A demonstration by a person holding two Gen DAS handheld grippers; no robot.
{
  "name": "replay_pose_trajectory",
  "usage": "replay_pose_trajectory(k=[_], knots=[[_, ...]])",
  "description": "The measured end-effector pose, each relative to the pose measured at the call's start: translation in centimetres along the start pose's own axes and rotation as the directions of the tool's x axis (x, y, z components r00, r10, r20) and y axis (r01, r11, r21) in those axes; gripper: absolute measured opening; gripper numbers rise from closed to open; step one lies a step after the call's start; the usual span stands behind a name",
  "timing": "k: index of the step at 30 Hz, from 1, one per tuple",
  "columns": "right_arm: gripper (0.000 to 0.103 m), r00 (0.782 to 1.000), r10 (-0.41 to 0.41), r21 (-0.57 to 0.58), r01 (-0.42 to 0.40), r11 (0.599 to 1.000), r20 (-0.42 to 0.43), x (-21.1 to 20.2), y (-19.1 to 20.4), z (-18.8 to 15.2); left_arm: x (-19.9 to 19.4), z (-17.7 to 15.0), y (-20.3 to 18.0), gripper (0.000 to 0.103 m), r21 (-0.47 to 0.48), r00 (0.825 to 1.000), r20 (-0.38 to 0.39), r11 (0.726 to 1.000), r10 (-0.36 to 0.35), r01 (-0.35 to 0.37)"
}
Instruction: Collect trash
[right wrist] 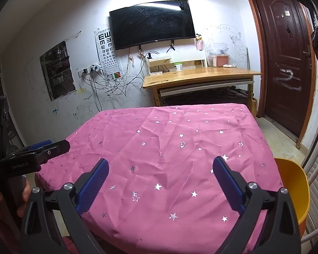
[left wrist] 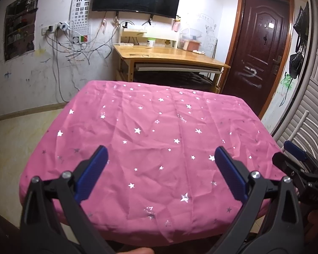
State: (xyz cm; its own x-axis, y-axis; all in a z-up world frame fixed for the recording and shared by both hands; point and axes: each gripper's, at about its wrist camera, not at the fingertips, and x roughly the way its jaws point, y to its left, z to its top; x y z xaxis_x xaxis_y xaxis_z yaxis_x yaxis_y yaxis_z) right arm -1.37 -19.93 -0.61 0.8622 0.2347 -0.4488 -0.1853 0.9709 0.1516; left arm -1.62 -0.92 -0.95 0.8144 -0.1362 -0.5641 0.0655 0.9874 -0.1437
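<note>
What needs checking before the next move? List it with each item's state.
1. Left hand-held gripper open and empty: ok.
2. Right hand-held gripper open and empty: ok.
3. Trash visible on the pink tablecloth: not ok, none seen in either view.
4. Yellow bin beside the table's right edge: ok.
5. Bin contents: cannot tell, inside hidden.
6. Grippers apart from each other: ok.

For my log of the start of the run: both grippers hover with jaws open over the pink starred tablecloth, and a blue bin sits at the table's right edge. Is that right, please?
Nearly. The bin is yellow-orange, not blue, as the right wrist view shows at the table's right edge. The rest holds: the left gripper and right gripper hover with jaws open over the pink starred tablecloth.
</note>
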Motion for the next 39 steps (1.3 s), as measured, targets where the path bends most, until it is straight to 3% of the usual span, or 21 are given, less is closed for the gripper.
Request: replay_pose_trajectory(k=[28,39], knots=[[0.094,1.0,0.004,-0.002,-0.004,1.0,-0.008,0.27,0.06,-0.18,0.7,-0.49,-0.31,0.096,0.012,0.999,-0.012,0.999,0.038,-0.038],[0.094,1.0,0.004,-0.002,-0.004,1.0,-0.006,0.21,-0.03,-0.24,0.62,-0.46,-0.49,0.096,0.012,1.0,-0.006,1.0,0.016,-0.016]])
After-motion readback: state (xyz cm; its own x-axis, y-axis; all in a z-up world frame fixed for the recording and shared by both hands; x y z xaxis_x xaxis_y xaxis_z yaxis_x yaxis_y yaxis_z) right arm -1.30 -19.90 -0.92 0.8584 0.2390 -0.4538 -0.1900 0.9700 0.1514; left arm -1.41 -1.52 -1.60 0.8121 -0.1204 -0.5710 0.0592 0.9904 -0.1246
